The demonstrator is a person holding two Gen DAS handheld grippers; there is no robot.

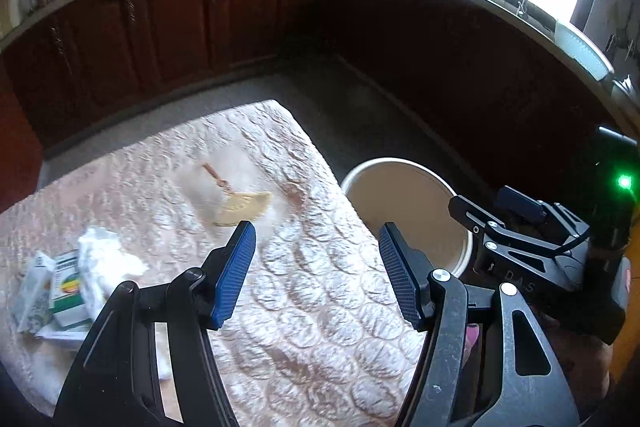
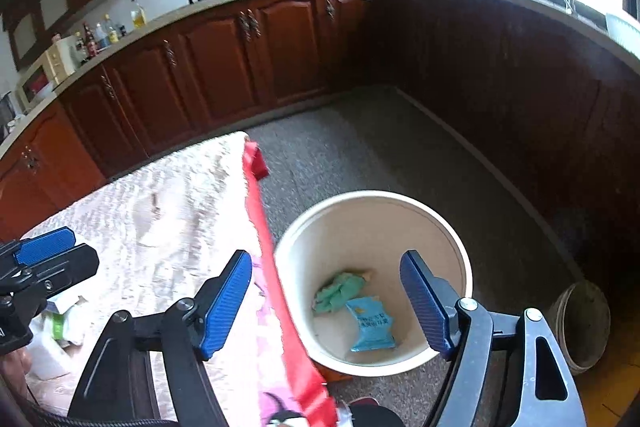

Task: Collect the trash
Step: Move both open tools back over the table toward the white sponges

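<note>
A: Step in hand? Both tongs spread apart, nothing between them. Right gripper [image 2: 326, 301] hangs over the bin [image 2: 464, 267] beside the table; green rag [image 2: 340, 291] and blue packet [image 2: 372, 325] already lie inside. I judge a drop just finished, next pick pending.

B: Left gripper [image 1: 316, 273] hovers over the quilted tablecloth [image 1: 320, 327]. Remaining trash: crumpled white tissue [image 1: 104, 263] touching a green-and-white carton [image 1: 70, 291] at the left edge; a tan scrap [image 1: 244, 207] mid-table, blurred, possibly a peel.

A: Next move: swing left, descend, close on the tissue. The red cloth edge [image 2: 260, 219] lies between table and bin; carry loads above it.
</note>
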